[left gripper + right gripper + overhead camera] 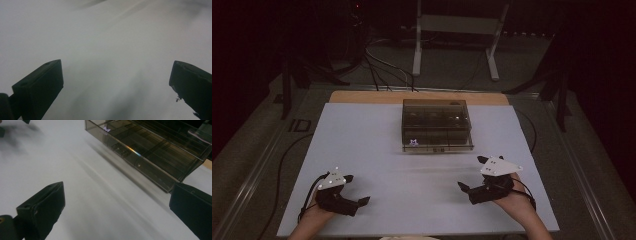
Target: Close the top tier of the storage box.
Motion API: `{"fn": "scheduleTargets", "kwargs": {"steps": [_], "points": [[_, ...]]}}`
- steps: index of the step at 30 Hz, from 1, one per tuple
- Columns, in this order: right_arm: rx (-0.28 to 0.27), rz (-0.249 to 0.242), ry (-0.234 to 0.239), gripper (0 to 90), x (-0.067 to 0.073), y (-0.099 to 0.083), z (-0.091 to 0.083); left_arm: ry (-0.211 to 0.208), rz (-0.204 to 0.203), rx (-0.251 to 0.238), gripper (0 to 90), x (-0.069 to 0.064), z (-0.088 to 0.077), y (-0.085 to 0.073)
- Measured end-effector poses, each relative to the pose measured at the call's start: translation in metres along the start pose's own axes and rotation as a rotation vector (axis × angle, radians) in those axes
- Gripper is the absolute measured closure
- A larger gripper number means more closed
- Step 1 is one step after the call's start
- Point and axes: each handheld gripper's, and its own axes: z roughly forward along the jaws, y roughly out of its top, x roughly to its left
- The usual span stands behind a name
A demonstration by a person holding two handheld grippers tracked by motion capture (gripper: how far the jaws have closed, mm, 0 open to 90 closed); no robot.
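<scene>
Both hands rested at the near edge of the desk (362, 150), one toward each near corner, and nothing suggested that work had begun. Largest of all was the desk itself, its white sheet bare except for one thing. That thing, a smoky clear plastic box (436, 125) with dividers inside, sat near the middle of the far edge, well apart from both hands, lid apparently down and nothing beside it. What lay in its compartments was too dark to tell. The left gripper (358, 189) lay by the near left corner, its fingers (40, 85) released and wide over bare sheet. The right gripper (472, 173) sat by the near right corner, fingers (42, 207) likewise spread and holding nothing, pointed at the box's front wall (147, 167). Judging from this, every step remained: reaching, opening, and handling the contents.
</scene>
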Motion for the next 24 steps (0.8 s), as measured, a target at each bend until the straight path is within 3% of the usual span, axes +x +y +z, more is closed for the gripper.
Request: {"fn": "scheduleTargets", "kwargs": {"steps": [9,24], "points": [[0.024,-0.019,-0.039,0.8,0.005,0.009,0.016,0.002,-0.001,-0.006,0.1,0.000,-0.001,0.000],[0.005,0.008,-0.081,0.8,0.007,0.018,0.042,0.000,0.000,-0.007,0.1,0.001,-0.002,0.000]]}}
